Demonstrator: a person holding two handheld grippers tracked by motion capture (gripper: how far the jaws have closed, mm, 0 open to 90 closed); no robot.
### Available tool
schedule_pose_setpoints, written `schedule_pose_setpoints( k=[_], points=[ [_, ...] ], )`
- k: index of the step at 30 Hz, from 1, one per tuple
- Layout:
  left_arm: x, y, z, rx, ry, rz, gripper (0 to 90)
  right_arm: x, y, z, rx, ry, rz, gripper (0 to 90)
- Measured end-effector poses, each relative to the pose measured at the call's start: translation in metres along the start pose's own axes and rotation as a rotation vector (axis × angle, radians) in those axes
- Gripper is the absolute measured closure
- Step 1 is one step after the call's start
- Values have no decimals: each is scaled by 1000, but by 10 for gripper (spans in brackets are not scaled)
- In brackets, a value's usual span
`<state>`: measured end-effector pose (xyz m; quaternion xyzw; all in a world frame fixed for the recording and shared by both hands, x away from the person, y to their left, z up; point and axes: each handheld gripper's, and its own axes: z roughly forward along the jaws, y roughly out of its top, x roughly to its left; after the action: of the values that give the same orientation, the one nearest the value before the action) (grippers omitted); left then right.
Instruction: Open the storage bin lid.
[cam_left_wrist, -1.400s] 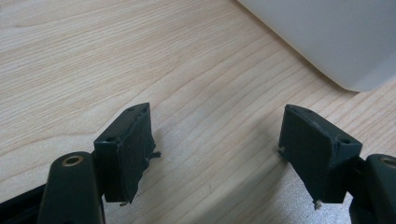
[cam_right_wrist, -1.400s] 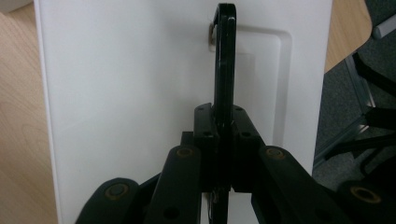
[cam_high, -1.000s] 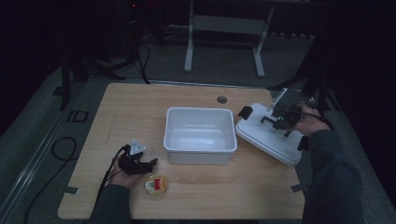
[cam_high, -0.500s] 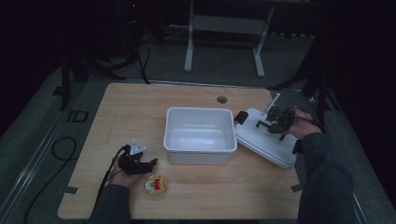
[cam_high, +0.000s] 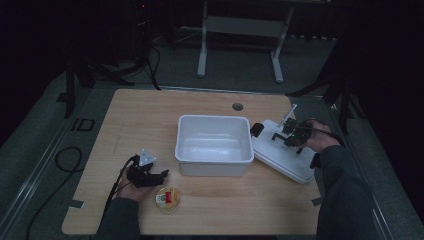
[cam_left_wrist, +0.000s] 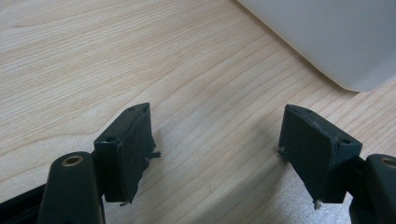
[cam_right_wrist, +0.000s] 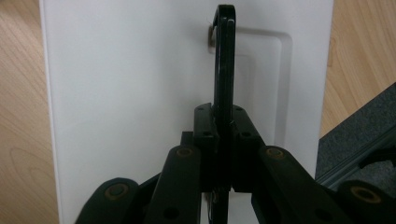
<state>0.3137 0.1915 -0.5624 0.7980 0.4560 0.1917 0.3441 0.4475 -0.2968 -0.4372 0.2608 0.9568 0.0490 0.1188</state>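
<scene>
Now the right gripper is squeezing a thin black handle that is standing up on the white lid, lying just right of the white tub. Meanwhile the left gripper is resting wide open over the wooden table, holding nothing.

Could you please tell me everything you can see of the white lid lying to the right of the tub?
The white lid is a flat rectangle, seemingly plastic, with rounded corners and a shallow recessed panel. It lies on the wooden table, skewed, its near-left edge close against the white tub. A black handle stands up from its middle, and a black clip sits at its far-left edge. The right gripper is shut on that handle.
</scene>
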Motion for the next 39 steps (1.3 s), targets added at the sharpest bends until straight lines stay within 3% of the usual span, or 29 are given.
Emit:
schedule_pose_setpoints(
  k=[36,39],
  points=[
    [0,0,0,0,0,1,261,10,-2,33,29,57,-5,839],
    [0,0,0,0,0,1,261,10,-4,32,12,67,0,779]
  ],
)
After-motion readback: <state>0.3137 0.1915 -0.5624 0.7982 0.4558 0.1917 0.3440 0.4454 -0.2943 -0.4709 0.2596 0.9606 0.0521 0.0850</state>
